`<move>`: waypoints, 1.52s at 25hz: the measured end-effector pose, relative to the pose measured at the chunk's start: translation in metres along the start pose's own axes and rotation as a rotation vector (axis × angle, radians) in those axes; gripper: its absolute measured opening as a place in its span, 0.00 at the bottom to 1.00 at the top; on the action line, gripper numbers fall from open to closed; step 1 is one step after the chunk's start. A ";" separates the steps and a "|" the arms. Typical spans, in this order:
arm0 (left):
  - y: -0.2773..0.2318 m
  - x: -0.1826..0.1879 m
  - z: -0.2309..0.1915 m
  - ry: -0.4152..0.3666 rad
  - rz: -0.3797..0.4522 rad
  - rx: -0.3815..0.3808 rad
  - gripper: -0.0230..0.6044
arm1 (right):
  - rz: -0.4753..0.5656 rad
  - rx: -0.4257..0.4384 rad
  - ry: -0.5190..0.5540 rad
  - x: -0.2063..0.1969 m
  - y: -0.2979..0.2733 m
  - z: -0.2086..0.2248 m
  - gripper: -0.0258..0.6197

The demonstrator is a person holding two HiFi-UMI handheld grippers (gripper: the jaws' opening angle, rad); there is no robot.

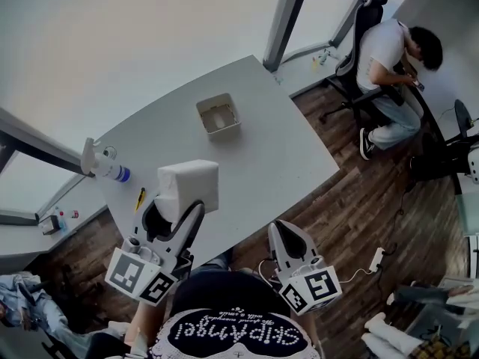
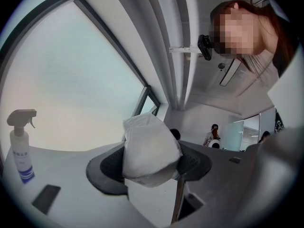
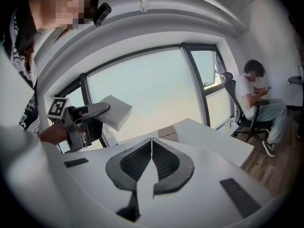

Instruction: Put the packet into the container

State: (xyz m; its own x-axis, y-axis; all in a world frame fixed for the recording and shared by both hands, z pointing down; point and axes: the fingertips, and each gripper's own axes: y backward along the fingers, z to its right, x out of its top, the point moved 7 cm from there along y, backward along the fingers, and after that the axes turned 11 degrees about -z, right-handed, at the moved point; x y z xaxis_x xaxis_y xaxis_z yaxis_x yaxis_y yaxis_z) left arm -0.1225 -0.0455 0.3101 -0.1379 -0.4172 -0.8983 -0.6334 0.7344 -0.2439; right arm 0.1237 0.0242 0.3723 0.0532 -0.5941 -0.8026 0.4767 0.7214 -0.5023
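**A:** Why is the packet point(image 1: 188, 188) up in the air, well short of the container point(image 1: 218, 116)?

**B:** The left gripper point(image 2: 152, 165) has its fingers clamped on the packet's lower part, lifting it clear of the worktop point(image 1: 284, 148). I judge the open-topped container beyond it is the target.

**A:** And the right gripper point(image 3: 152, 148)?

**B:** Its fingers are pressed together with nothing between them. It sits farther from the container than the packet does, probably to stay out of the way.

**A:** Anything unclear?

**B:** The container's inside is too small to read, and the fingers hide the packet's lower end.
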 end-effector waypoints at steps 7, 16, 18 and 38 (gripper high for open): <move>-0.003 0.003 -0.007 0.010 0.007 0.002 0.50 | -0.007 0.007 0.016 0.009 -0.007 -0.002 0.06; 0.006 -0.002 0.001 0.018 0.003 0.034 0.50 | -0.035 0.066 0.027 0.005 -0.010 -0.005 0.07; 0.007 -0.002 0.002 0.018 0.009 0.050 0.50 | -0.039 0.085 0.038 0.007 -0.012 -0.004 0.06; -0.022 0.009 0.030 0.028 0.092 0.168 0.50 | -0.088 0.237 0.114 0.040 -0.029 0.041 0.07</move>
State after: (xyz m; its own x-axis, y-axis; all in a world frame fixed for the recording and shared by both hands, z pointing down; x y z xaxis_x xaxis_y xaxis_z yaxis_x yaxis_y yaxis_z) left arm -0.0871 -0.0491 0.2960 -0.2118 -0.3574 -0.9096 -0.4812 0.8482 -0.2212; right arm 0.1477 -0.0351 0.3677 -0.0898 -0.5974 -0.7969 0.6678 0.5575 -0.4932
